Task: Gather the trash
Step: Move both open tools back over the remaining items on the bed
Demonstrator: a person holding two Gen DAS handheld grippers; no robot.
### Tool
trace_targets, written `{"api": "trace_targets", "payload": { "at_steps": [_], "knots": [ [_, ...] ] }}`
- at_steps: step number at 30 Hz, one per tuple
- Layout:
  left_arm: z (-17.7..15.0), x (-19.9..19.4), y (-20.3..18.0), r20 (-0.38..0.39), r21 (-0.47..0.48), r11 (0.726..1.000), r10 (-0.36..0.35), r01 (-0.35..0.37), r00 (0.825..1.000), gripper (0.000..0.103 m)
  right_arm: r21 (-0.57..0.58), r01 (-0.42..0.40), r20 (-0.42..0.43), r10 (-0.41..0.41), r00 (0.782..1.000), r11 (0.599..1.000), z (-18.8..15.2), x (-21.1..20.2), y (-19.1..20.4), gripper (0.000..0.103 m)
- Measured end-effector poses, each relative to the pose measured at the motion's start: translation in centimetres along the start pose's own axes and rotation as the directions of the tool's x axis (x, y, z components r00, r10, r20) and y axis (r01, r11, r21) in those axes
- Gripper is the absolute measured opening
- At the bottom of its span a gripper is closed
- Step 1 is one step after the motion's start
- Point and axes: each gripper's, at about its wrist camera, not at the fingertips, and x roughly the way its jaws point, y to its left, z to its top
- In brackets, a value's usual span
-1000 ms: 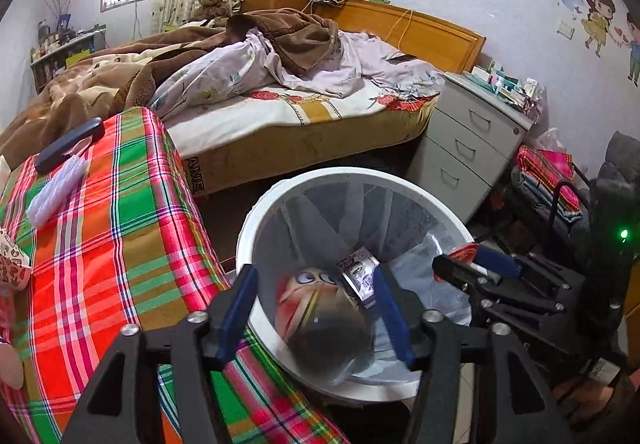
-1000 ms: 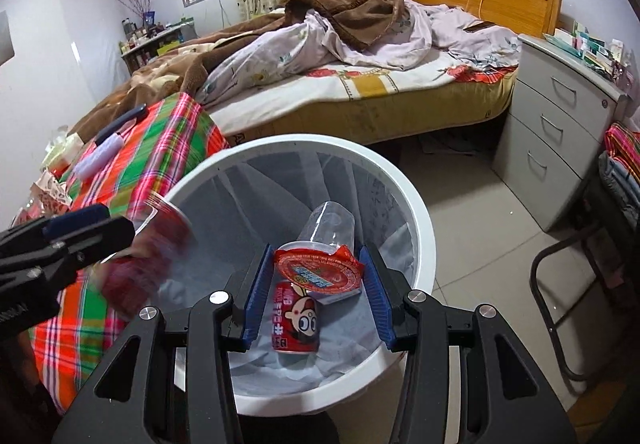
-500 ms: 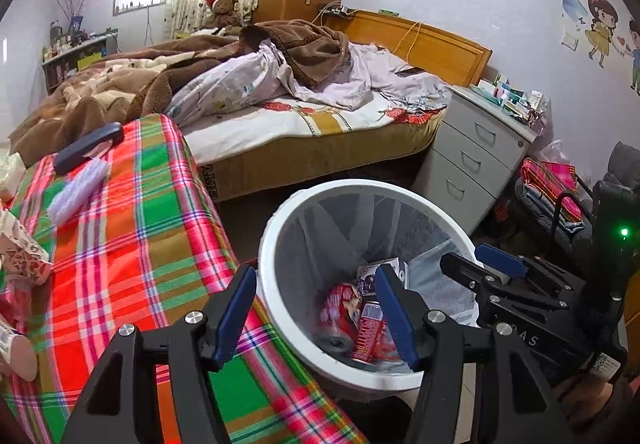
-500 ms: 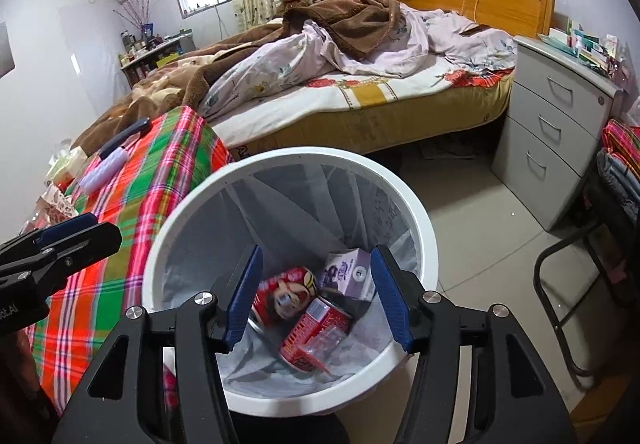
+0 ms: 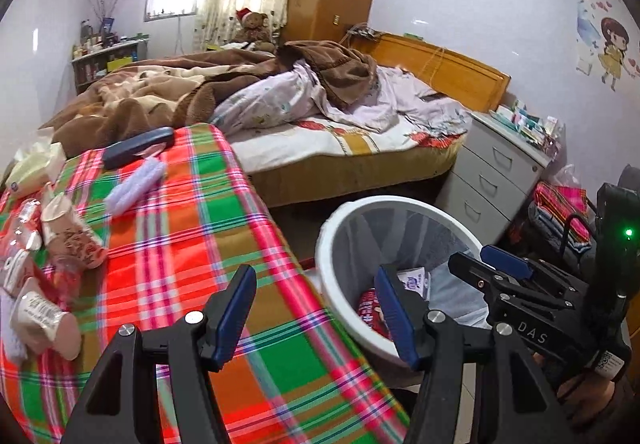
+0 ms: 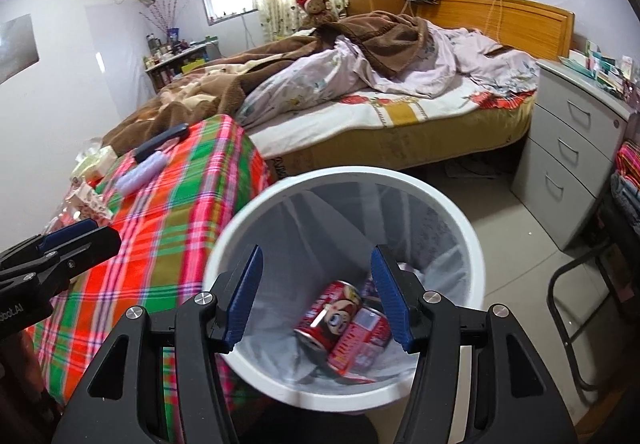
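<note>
"das" printed on right gripper (image 5: 494, 262) body. both grippers spread, nothing pinched; right jaws just opened wider. left gripper (image 5: 316, 310) over plaid cloth (image 5: 192, 228), red cans (image 6: 344, 326) in white bin (image 6: 460, 220).

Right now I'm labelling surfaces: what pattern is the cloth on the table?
A red, green and orange plaid tablecloth, clearest in the left wrist view.

Left wrist cam: angled down over plaid table (image 5: 192, 244) edge, bin (image 5: 348, 220) lower right. Right wrist cam: close above bin (image 6: 460, 220), looking into it. Both share bin, table, bed (image 5: 340, 140) behind, drawer unit (image 6: 568, 148).
</note>
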Motion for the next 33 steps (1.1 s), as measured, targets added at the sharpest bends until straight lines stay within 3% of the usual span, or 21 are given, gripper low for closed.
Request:
{"api": "trace_targets", "payload": {
  "at_steps": [18, 23, 33],
  "knots": [
    [-1.7, -5.6, 9.1, 0.048, -0.126, 0.981, 0.156, -0.149, 0.987, 0.061, -0.107, -0.14, 0.014, 0.142, 0.99, 0.984, 0.4, 0.5, 7.9, 0.058],
    [-2.6, -7.1, 12.8, 0.049, -0.186, 0.962, 0.212, -0.199, 0.976, 0.061, -0.146, -0.203, -0.009, 0.204, 0.979, 0.968, 0.5, 1.3, 10.7, 0.058],
    [-4.6, -9.9, 20.4, 0.018, -0.302, 0.897, 0.342, -0.321, 0.939, 0.061, -0.24, -0.301, -0.073, 0.292, 0.954, 0.923, 0.0, 2.9, 16.5, 0.058]
  ]
}}
